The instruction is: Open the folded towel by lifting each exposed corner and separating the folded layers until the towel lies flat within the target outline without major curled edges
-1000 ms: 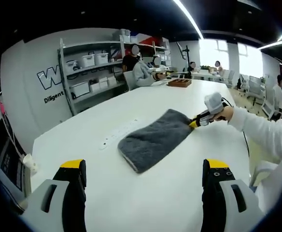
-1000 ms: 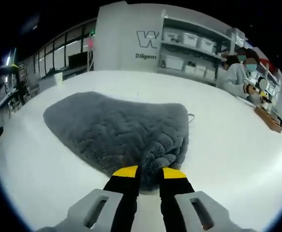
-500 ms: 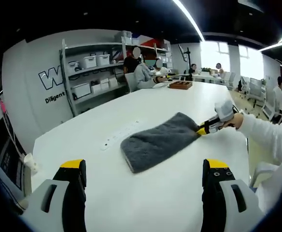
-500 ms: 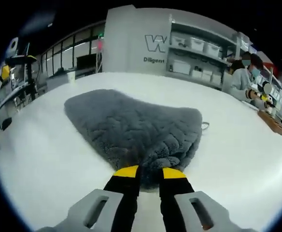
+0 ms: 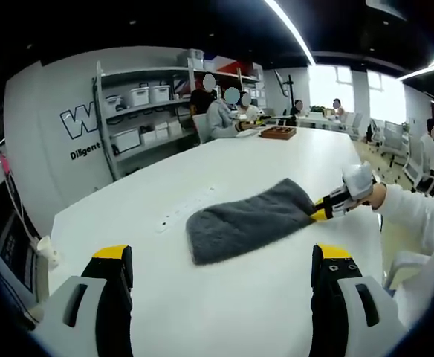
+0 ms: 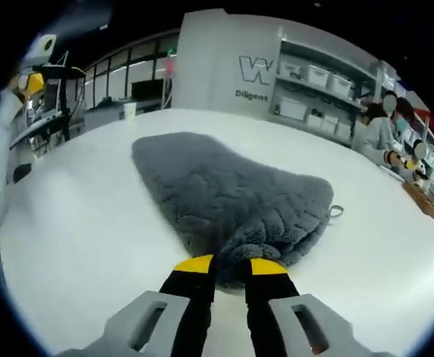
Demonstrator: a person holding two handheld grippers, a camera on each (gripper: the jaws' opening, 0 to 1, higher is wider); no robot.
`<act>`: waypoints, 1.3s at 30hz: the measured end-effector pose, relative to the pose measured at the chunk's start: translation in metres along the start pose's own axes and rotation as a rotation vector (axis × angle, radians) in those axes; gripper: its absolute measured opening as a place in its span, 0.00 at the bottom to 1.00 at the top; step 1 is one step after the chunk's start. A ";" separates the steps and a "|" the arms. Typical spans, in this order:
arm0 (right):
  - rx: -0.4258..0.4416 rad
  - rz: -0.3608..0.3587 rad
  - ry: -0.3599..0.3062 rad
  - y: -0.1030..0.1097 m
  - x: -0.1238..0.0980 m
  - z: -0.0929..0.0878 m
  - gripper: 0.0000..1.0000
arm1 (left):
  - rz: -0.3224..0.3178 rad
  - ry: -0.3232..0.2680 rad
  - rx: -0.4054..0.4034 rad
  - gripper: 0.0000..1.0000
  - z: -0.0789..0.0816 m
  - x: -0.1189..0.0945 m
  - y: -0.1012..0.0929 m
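your right gripper [image 6: 230, 266] pinching the grey towel [image 6: 232, 197] corner | left gripper [image 5: 221, 256] wide, holding nothing | wooden tray [image 5: 276, 132], shelves [image 5: 139, 104] far back

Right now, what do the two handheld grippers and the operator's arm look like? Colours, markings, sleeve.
Both match: light grey moulded bodies with slot cut-outs, black jaws and yellow tip caps. The left gripper has its jaws standing wide apart in the left gripper view. The right gripper shows the same build in its own view, and appears with a pale grey housing in the left gripper view. The person wears a white long sleeve. No cables discernible.
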State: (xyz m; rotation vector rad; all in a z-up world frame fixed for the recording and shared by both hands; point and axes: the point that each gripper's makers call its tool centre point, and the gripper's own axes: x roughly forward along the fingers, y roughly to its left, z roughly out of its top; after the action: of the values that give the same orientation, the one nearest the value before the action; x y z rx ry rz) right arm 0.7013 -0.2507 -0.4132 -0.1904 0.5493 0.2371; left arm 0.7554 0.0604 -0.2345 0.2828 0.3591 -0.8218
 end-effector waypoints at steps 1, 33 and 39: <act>0.001 0.002 -0.001 0.003 -0.001 0.000 0.10 | 0.001 -0.003 0.000 0.99 0.000 -0.001 0.000; -0.041 0.114 -0.081 0.119 -0.009 0.002 0.10 | 0.019 -0.038 -0.019 0.99 -0.006 -0.012 -0.010; -0.060 0.123 -0.091 0.133 -0.003 0.007 0.10 | 0.015 -0.040 -0.012 0.99 -0.007 -0.014 -0.017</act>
State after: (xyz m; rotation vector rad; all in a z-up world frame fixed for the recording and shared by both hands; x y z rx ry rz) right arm 0.6657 -0.1226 -0.4209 -0.2028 0.4645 0.3806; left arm 0.7326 0.0617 -0.2369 0.2570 0.3239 -0.8088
